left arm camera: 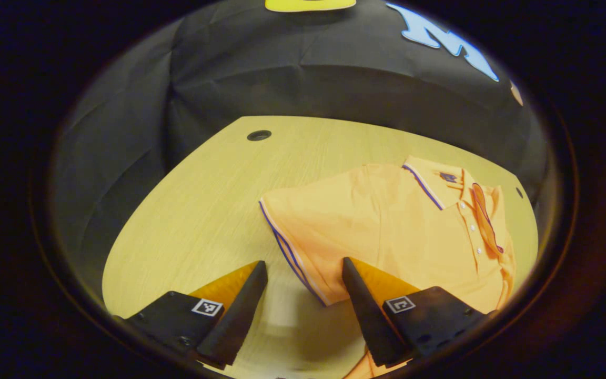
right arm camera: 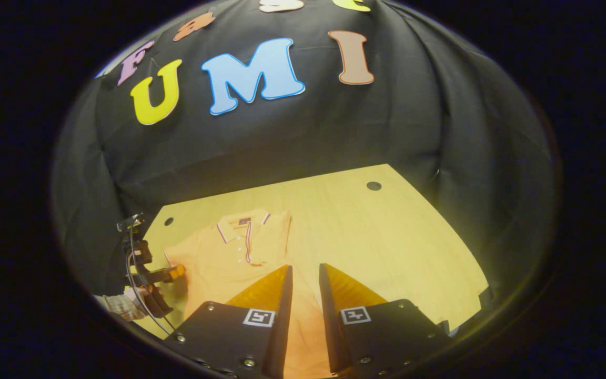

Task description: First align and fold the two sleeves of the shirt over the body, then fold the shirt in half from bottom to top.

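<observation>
The orange polo shirt [left arm camera: 413, 237] is lying collar-up on the wooden table [left arm camera: 203, 210]; you are straddling its striped sleeve [left arm camera: 303, 247] cuff with your left gripper [left arm camera: 303, 300], fingers apart, while your right gripper [right arm camera: 305, 305] is hovering, fingers nearly together, gripping nothing

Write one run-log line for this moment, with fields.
stage: first sleeve fold | shirt: flat on table | left gripper: open, at sleeve hem | right gripper: open, above shirt
</observation>
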`<state>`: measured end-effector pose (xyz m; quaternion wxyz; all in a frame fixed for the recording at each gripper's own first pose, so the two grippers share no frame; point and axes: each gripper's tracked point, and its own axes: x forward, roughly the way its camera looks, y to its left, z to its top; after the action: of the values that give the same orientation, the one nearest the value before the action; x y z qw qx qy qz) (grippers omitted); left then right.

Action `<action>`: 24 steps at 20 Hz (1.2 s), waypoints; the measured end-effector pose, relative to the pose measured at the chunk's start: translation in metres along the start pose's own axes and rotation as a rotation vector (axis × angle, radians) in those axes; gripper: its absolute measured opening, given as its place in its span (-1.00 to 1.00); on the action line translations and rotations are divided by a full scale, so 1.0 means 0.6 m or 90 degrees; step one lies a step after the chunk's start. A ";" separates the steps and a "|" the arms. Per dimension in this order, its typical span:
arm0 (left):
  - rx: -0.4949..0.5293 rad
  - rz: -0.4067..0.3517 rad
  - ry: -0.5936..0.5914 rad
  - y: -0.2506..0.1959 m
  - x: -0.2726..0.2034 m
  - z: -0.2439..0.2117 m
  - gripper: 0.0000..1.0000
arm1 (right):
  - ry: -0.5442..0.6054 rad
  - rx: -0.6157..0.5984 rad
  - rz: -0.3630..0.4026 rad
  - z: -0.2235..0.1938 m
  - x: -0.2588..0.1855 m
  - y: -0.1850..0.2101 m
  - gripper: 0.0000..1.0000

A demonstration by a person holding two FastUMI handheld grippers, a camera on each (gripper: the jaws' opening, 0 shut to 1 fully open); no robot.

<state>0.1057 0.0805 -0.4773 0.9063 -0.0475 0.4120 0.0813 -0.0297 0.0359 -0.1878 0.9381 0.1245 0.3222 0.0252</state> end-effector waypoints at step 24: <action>0.232 -0.034 -0.113 -0.153 -0.046 0.125 -0.87 | 0.020 0.033 -0.011 -0.031 0.002 -0.039 -0.38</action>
<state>0.1600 -0.0011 -0.4055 0.9345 0.1142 0.3368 -0.0147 -0.0410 0.0178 -0.2088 0.9295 0.1460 0.3385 0.0109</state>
